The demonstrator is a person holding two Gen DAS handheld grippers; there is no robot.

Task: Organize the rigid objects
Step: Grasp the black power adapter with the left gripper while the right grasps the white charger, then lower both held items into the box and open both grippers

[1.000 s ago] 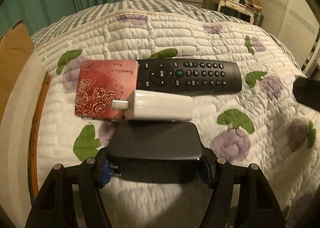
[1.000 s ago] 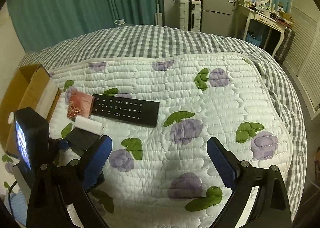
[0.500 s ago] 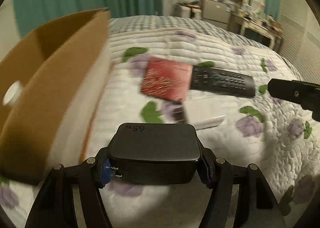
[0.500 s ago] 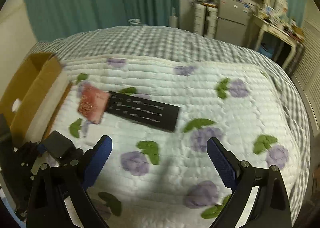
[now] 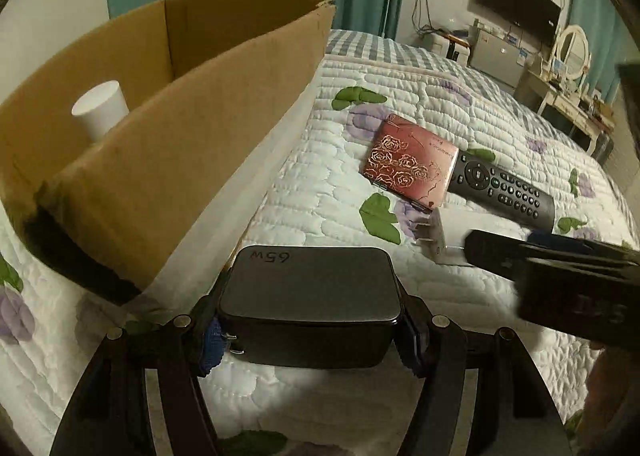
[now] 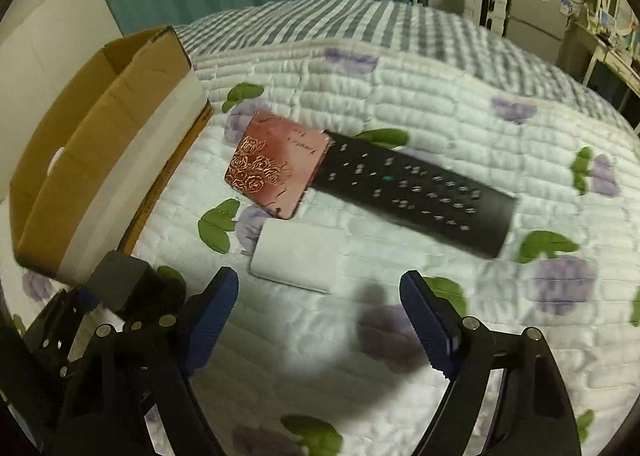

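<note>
My left gripper point(image 5: 310, 336) is shut on a black charger point(image 5: 310, 292) marked 65W, held above the quilt beside the cardboard box point(image 5: 168, 160). A white charger point(image 6: 296, 256) lies on the quilt, with a red rose-patterned case point(image 6: 276, 168) and a black remote point(image 6: 416, 192) just behind it. My right gripper point(image 6: 320, 308) hovers low over the near edge of the white charger. Its jaws are closing, and the blue pads point(image 6: 216, 300) touch nothing. In the left wrist view, one right finger point(image 5: 520, 252) covers part of the white charger point(image 5: 444, 240).
A white paper cup point(image 5: 100, 112) stands inside the cardboard box. The floral quilt point(image 6: 480, 108) covers the bed, over a grey checked blanket. A dresser, a mirror and a television stand at the far right, with teal curtains behind.
My left gripper swung left with the black charger, bringing the cardboard box close. The right gripper dropped towards the white charger, and its jaws narrowed.
</note>
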